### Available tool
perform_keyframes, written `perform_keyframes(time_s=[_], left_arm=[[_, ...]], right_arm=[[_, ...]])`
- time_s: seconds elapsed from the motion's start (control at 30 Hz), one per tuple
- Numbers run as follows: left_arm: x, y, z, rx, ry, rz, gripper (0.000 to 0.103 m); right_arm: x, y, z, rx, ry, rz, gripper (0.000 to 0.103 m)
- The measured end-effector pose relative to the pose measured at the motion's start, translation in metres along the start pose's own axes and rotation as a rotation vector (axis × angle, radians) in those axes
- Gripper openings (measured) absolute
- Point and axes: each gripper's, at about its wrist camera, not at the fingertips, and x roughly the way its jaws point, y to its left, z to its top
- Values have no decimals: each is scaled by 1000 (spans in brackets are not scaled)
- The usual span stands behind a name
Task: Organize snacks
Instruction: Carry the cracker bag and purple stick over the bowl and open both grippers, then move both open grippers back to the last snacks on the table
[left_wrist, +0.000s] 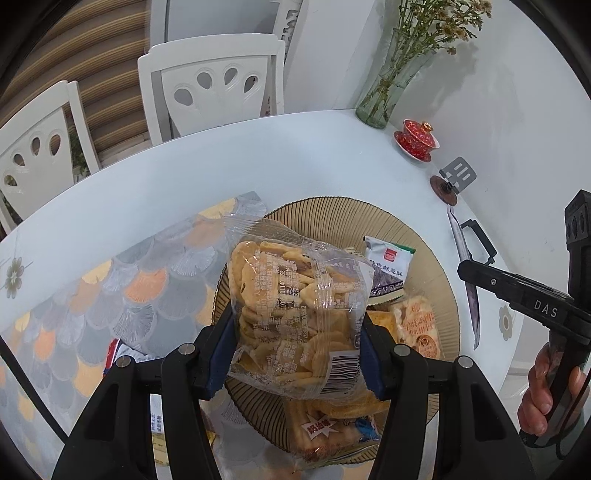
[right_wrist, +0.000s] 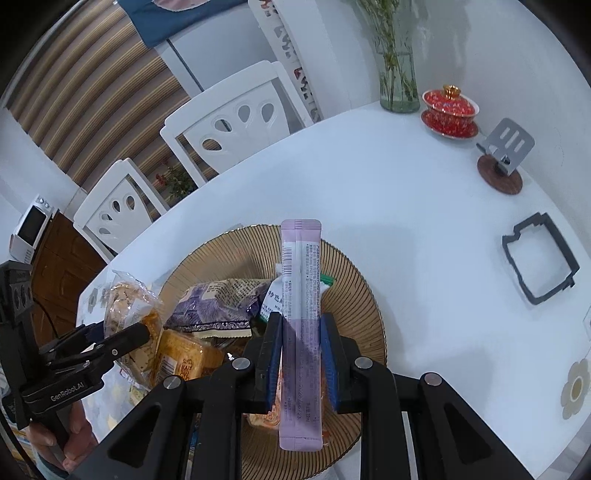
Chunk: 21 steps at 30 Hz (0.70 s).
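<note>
My left gripper (left_wrist: 295, 354) is shut on a clear bag of round biscuits (left_wrist: 291, 314), held above the ribbed brown plate (left_wrist: 436, 280). The plate holds several snack packets, among them a white and purple pack (left_wrist: 388, 269) and an orange-wrapped cake (left_wrist: 417, 328). In the right wrist view my right gripper (right_wrist: 302, 354) is shut on a long lilac stick sachet (right_wrist: 301, 295), upright over the same plate (right_wrist: 354, 280). The left gripper (right_wrist: 110, 343) with its biscuit bag (right_wrist: 129, 306) shows at the plate's left. The right gripper (left_wrist: 480, 275) shows at the right edge of the left wrist view.
A patterned placemat (left_wrist: 110, 295) lies left of the plate. At the far side of the white table (right_wrist: 406, 192) stand a glass vase (right_wrist: 399, 81), a red lidded cup (right_wrist: 450, 110), a metal stand (right_wrist: 506, 147) and a black frame (right_wrist: 539, 258). White chairs (left_wrist: 214, 85) line the far edge.
</note>
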Motion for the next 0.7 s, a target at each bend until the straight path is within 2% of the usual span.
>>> perform_keyframes(time_s=[0.17, 0.3, 0.33, 0.43, 0.5, 0.7], left_arm=[[1, 1, 4, -9, -5, -15, 56], [11, 9, 6, -22, 23, -27, 58], [12, 11, 7, -26, 26, -35, 60], [14, 18, 7, -45, 47, -58, 86], [12, 24, 5, -69, 45, -56, 87], [-3, 41, -10, -119, 31, -51, 87]], right_arm=[[2, 2, 1, -14, -5, -15, 19], [6, 5, 1, -26, 2, -15, 19], [7, 6, 1, -32, 3, -18, 19], [13, 8, 1, -42, 33, -38, 19], [17, 6, 0, -32, 60, -28, 20], [10, 6, -8, -30, 52, -14, 21]])
